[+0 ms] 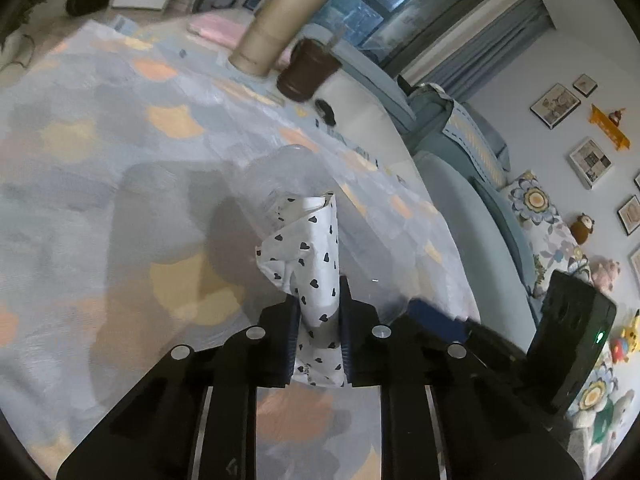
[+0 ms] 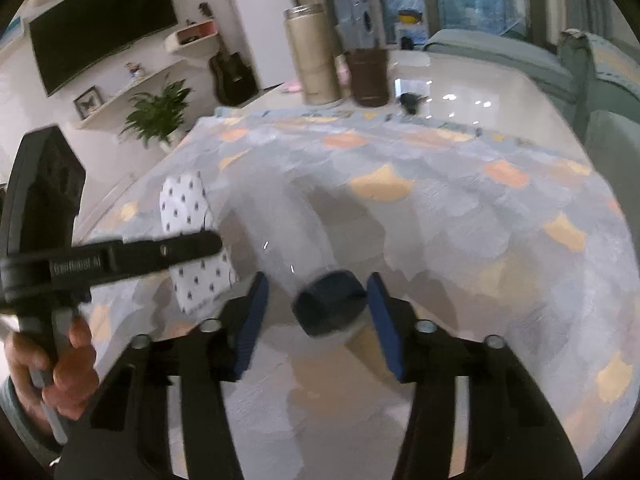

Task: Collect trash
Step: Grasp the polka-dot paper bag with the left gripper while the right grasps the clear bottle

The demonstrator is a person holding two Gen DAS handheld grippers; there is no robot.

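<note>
1. Clearly, the left tongs [image 1: 319, 322] are pinched narrow on a crumpled white wrapper [image 1: 310, 256] printed with small black hearts; both dark ribbed pads press its sides, and it stands up between them in a rough tube.
2. The right tongs [image 2: 316, 312] sit around the neck end of a clear plastic bottle [image 2: 280, 224] with a dark blue cap [image 2: 330, 308]. The cap lies between the blue ribbed pads; motion blur hides whether they press on it, so I cannot tell if it is gripped.
3. In the right wrist view a person's hand [image 2: 60, 364] grips the left tool's handle at the left edge.
4. The bottle is transparent and smooth, lying on its side on the tabletop [image 1: 80, 200], just behind the wrapper.
5. The tabletop wears a woven-looking cloth with grey, orange and yellow scale shapes.
6. At the far edge stand a tall beige cylindrical flask [image 2: 314, 60] and a shorter brown cup [image 2: 370, 78], close together.
</note>
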